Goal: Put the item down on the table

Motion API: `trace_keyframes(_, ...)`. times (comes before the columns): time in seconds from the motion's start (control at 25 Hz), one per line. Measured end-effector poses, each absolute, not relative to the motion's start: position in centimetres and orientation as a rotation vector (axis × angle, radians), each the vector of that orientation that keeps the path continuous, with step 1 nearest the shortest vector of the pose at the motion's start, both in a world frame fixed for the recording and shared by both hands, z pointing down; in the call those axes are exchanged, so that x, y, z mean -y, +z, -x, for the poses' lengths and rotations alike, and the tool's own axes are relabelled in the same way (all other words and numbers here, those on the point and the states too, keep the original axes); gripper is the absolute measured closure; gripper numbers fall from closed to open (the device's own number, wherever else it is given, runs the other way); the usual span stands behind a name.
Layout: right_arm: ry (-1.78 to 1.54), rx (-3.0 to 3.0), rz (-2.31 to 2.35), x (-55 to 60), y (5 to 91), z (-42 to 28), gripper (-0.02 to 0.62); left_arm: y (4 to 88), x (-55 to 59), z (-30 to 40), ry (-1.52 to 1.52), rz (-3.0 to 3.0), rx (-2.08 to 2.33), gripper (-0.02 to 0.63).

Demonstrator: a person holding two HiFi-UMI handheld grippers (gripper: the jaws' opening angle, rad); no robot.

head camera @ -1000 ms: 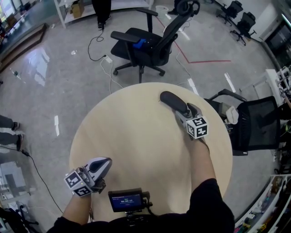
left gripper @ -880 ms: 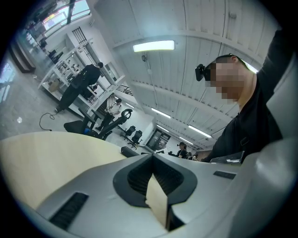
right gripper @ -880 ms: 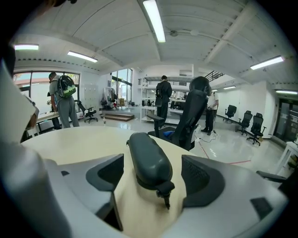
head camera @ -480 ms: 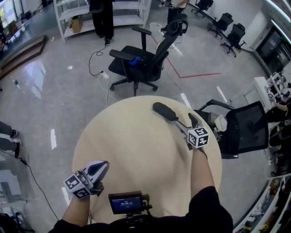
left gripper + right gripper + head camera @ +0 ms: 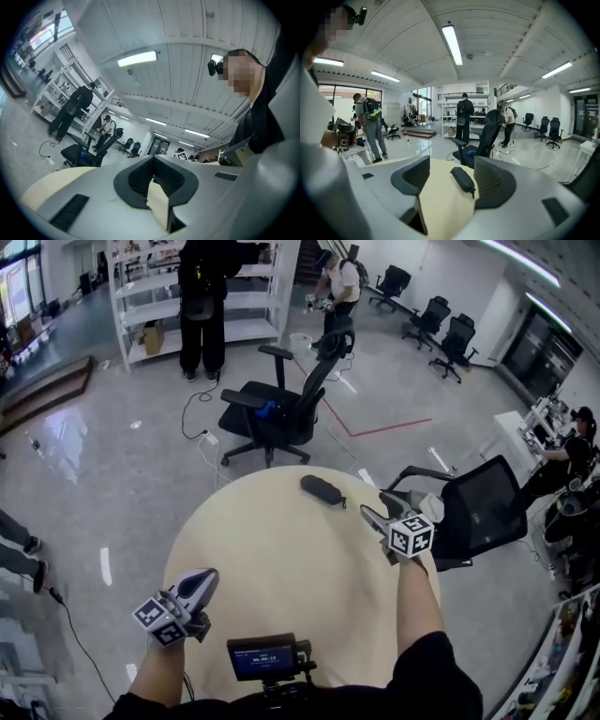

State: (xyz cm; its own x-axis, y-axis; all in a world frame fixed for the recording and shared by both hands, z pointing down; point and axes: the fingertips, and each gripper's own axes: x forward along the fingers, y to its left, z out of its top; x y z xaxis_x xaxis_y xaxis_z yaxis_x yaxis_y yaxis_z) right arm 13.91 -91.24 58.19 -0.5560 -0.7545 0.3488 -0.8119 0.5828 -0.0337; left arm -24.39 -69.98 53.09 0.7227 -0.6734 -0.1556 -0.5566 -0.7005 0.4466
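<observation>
case (image 5: 322,490) near far edge of table (image 5: 253,559)

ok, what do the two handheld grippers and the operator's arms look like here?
The left gripper and right gripper match: light grey tapered plastic shells with dark grey ribbed pads. Each carries a white cube with black square markers. No cables show on them. The sleeves are black and the forearms bare. The right gripper's jaws are closing, with nothing between them.

The pouch (image 5: 322,490) is black, the round table (image 5: 272,559) pale beige, the floor (image 5: 112,456) glossy grey, the office chair (image 5: 281,413) black.
</observation>
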Motion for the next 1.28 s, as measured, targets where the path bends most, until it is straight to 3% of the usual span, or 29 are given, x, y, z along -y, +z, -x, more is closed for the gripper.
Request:
trace_keyframes(0.4, 0.169, 2.569, -1.290, 81.3, 49.0, -13.3, 0.523, 47.2, 66.1, 27.2, -0.420, -2.637, 0.985, 0.604)
trace_keyframes(0.56, 0.144, 2.615, -1.333, 76.8, 45.7, -12.5, 0.591, 45.3, 64.1, 29.1, -0.415, -2.665, 0.977, 0.604)
trace_keyframes(0.88, 0.129, 2.729, -1.418, 67.6, 40.4, -12.2, 0.591, 42.1, 60.0, 30.3, -0.380, -2.737, 0.929, 0.604)
trace_keyframes(1.28, 0.188, 2.824, -1.426, 55.9, 37.2, -17.4, 0.591, 37.6, 52.2, 25.1, -0.405, -2.762, 1.008, 0.604)
